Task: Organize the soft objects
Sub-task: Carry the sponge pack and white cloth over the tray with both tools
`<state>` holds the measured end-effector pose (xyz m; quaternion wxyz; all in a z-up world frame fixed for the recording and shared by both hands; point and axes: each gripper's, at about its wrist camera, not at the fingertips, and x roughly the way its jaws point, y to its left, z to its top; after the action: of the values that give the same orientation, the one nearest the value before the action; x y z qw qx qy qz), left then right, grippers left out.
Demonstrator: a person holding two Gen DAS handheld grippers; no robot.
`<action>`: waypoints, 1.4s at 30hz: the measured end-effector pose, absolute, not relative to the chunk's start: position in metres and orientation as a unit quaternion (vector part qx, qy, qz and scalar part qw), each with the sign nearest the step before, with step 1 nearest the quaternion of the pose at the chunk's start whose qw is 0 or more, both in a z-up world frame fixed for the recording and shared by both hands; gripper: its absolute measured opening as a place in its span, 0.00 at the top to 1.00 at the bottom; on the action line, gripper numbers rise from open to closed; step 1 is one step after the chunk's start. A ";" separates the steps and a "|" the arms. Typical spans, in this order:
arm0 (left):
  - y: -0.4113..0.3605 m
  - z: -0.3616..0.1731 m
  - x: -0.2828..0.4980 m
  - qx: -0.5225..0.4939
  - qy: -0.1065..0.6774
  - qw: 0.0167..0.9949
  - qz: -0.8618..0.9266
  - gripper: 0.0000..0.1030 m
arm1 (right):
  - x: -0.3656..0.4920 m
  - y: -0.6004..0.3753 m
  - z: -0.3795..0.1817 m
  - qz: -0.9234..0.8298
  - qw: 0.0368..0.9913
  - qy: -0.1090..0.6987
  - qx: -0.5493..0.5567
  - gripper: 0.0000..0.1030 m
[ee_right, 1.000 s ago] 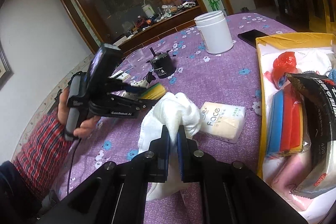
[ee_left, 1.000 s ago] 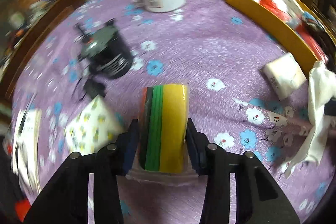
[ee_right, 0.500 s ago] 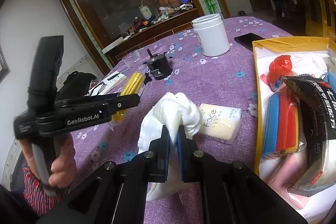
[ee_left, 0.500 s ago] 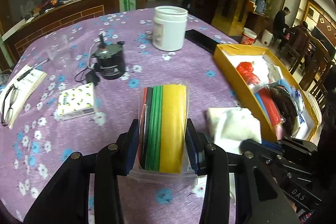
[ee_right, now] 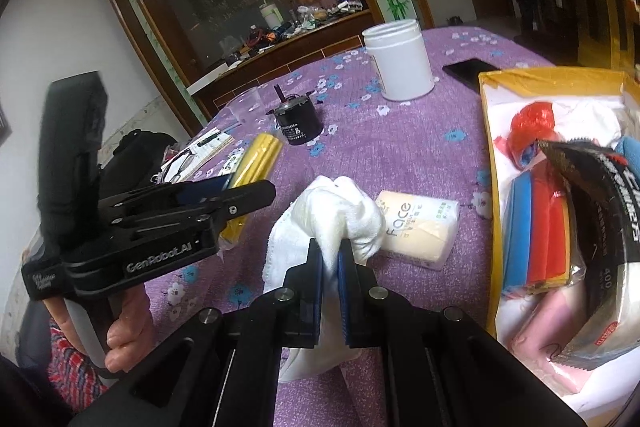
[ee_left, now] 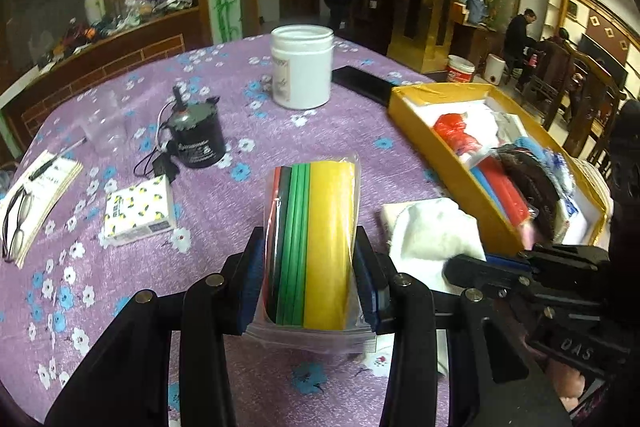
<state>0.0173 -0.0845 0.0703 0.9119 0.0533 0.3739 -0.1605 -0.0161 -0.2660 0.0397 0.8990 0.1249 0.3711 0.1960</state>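
Observation:
My left gripper (ee_left: 310, 263) is shut on a clear bag of coloured sponge cloths (ee_left: 316, 239), yellow, green, black and red, held above the purple flowered table (ee_left: 224, 107). The bag also shows in the right wrist view (ee_right: 256, 163). My right gripper (ee_right: 330, 259) is shut on a bunched white towel (ee_right: 340, 215), which hangs over the table just left of the yellow box (ee_right: 490, 155). The towel also shows in the left wrist view (ee_left: 432, 235). The box (ee_left: 424, 131) holds a red bag, sponges, packets and cloths.
A white "Face" tissue pack (ee_right: 416, 231) lies beside the towel. A lemon-print tissue pack (ee_left: 138, 211), a black motor (ee_left: 196, 139), a white jar (ee_left: 302, 67), a black phone (ee_left: 360, 83) and a booklet with glasses (ee_left: 36, 187) lie on the table.
My left gripper swung up and right with the sponge bag, so the yellow box and the right gripper came into its view. My right gripper stayed nearly still with the towel.

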 end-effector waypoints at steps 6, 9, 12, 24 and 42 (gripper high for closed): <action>-0.086 0.076 0.015 0.046 0.366 0.913 -0.177 0.63 | -0.025 -0.284 0.062 0.189 0.906 0.349 0.145 0.93; -0.088 0.080 0.015 0.039 0.373 0.909 -0.184 0.63 | -0.030 -0.301 0.076 0.173 0.914 0.332 0.155 0.93; -0.097 0.086 0.010 0.047 0.370 0.908 -0.191 0.62 | -0.033 -0.322 0.085 0.158 0.917 0.324 0.174 0.93; -0.182 0.110 0.011 0.078 0.376 0.889 -0.248 0.62 | -0.052 -0.401 0.109 0.099 0.931 0.278 0.215 0.93; -0.306 0.072 0.081 0.079 0.436 0.856 -0.266 0.62 | 0.011 -0.497 0.107 -0.016 0.912 0.362 0.190 0.93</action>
<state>0.0806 -0.3061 0.0723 0.8561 0.0787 0.4363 -0.2656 0.0112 -0.4969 0.1069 0.9125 0.1903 0.3618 -0.0156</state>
